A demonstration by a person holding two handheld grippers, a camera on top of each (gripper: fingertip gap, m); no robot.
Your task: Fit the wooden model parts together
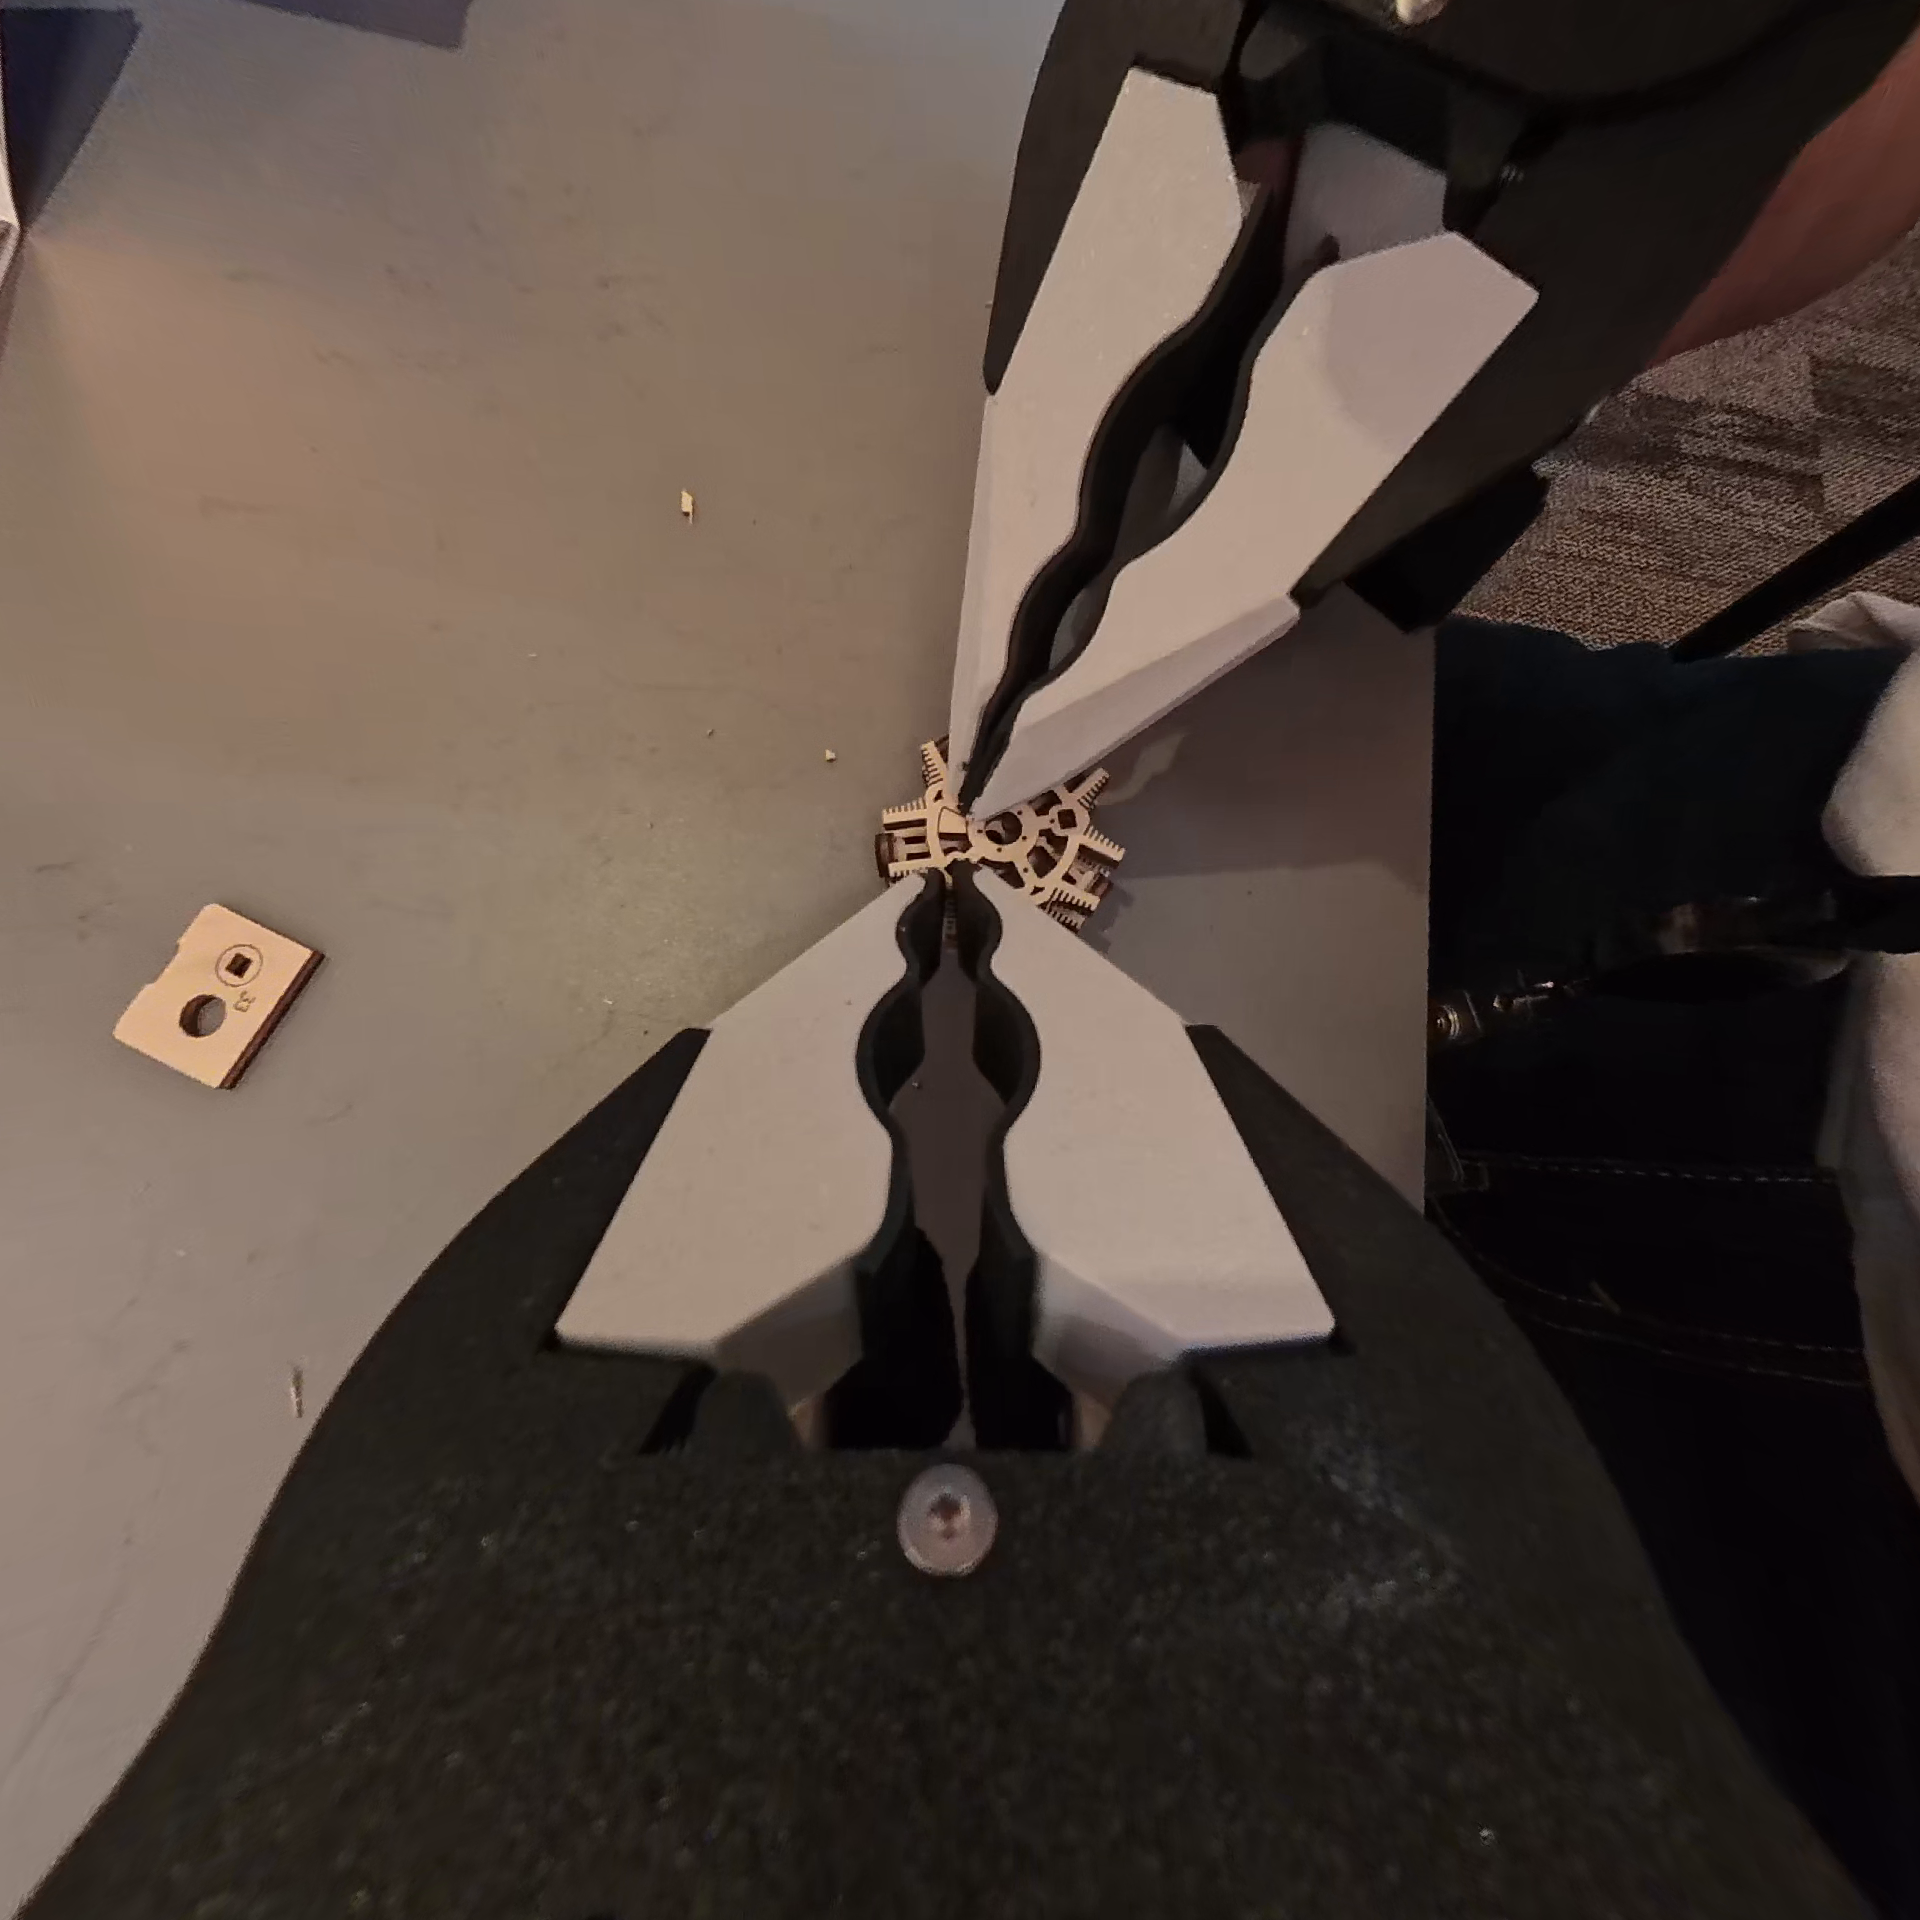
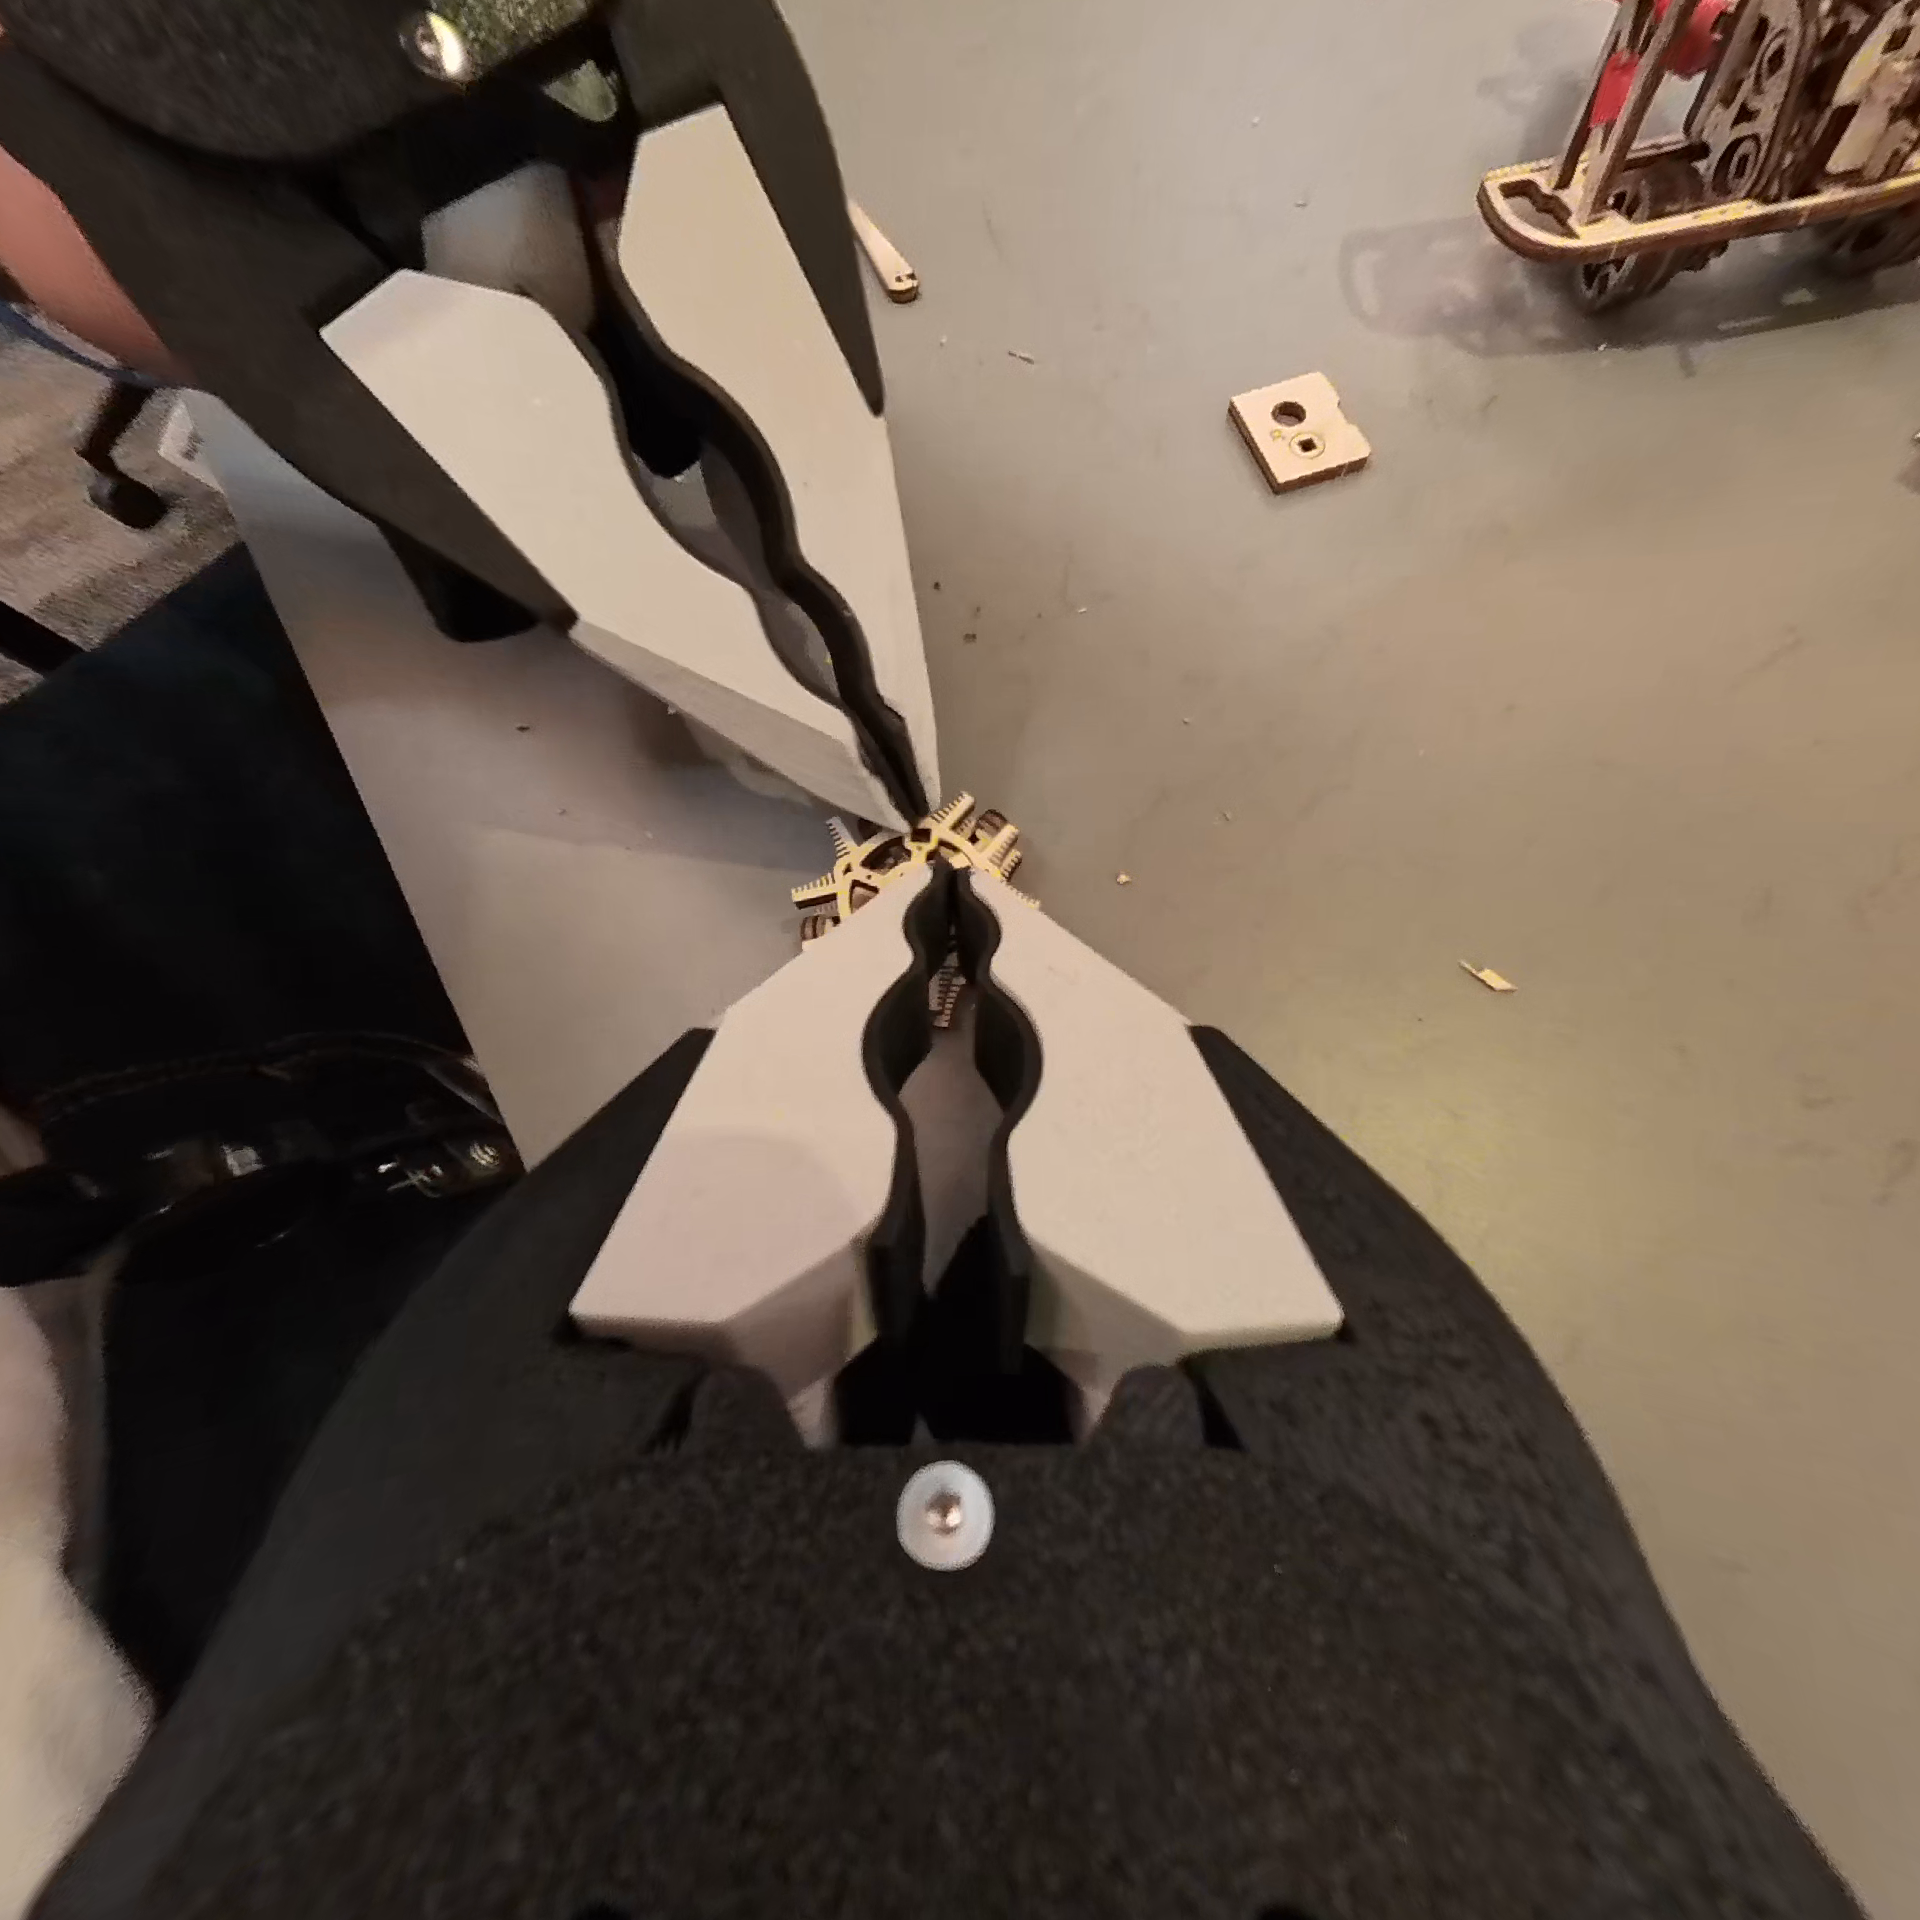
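A small pale wooden assembly (image 1: 1023, 842), a ring with finned spokes around it, is held between both grippers just above the grey table (image 1: 468, 520) near its edge. My left gripper (image 1: 951, 883) is shut on one finned spoke, which shows between its pads. My right gripper (image 1: 966, 795) comes in from the upper right, shut on the ring's opposite side. In the right wrist view the same assembly (image 2: 883, 868) sits at my right gripper (image 2: 951, 878), with a finned spoke clamped between its pads. The left gripper (image 2: 914, 816) pinches it from the upper left.
A square wooden plate with two holes (image 1: 218, 997) lies on the table, also in the right wrist view (image 2: 1299, 431). A part-built wooden model (image 2: 1714, 135) stands at the far right. A thin wooden strip (image 2: 888, 260) lies behind. A person's dark trousers (image 1: 1662, 1143) border the table edge. Only a small space, under 4 cm, lies between the two pairs of fingers. The part-built wooden model (image 2: 1714, 135) is about equally far from each gripper, around 25 centimetres.
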